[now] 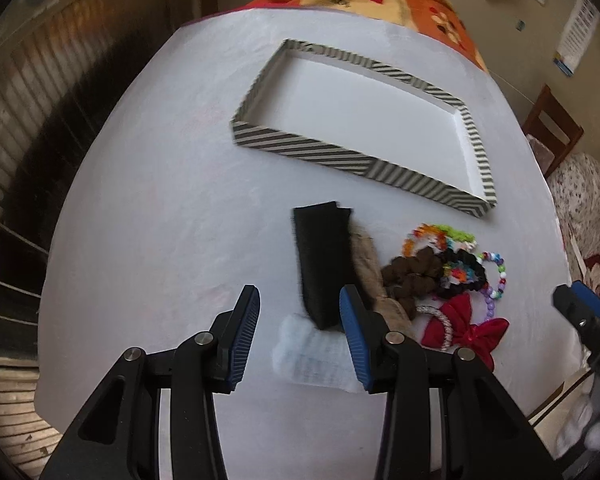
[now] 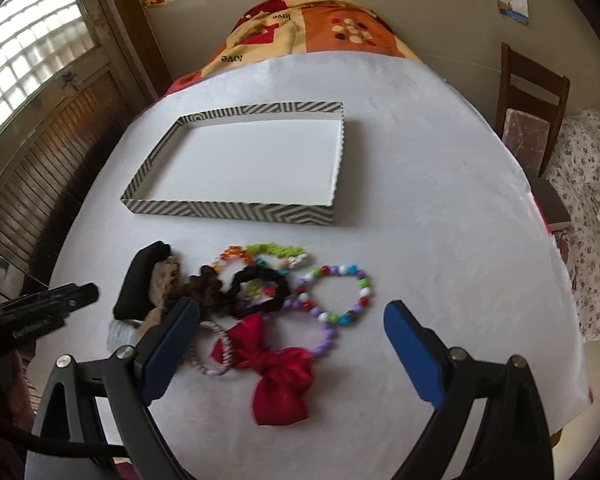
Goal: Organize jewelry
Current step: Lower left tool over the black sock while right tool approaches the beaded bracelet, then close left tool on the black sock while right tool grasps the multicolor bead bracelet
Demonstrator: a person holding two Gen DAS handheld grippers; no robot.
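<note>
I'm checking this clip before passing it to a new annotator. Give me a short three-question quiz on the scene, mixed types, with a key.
1. True or false: the striped tray already holds some of the accessories.
2. Multiple choice: which item lies nearest the camera in the right wrist view? A) the red bow B) the black scrunchie C) the multicoloured bead bracelet
3. Short answer: is anything gripped by the left gripper or the right gripper?

Key
1. False: its white floor is bare.
2. A
3. No. Both stand open above the pile on the white table cover, gripping nothing.
</note>
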